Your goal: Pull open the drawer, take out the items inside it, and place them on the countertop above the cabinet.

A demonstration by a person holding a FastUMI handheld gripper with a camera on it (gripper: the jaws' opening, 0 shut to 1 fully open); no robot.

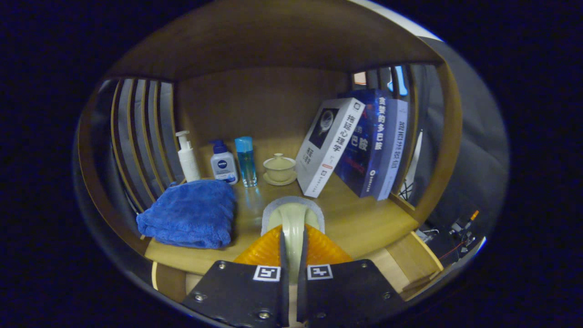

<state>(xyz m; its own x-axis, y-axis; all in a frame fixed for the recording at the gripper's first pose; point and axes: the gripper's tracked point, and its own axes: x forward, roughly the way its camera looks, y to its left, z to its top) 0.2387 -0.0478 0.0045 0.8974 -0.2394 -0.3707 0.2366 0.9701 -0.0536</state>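
My gripper (pixel 293 248) is shut on a pale green ceramic piece (pixel 293 214), with both fingers pressing its narrow middle. Its rounded, grey-rimmed end sticks out just ahead of the fingertips; its lower part is hidden between the fingers. The piece hangs over the front part of the wooden countertop (pixel 364 218), which lies inside a wooden alcove. I cannot tell whether the piece touches the wood.
A folded blue towel (pixel 191 212) lies left of the fingers. Beyond them stand a white pump bottle (pixel 187 157), a white bottle with a blue cap (pixel 223 163), a clear blue bottle (pixel 246 161) and a lidded tea bowl (pixel 279 168). Leaning books (pixel 360 146) fill the right. Slatted side walls close both ends.
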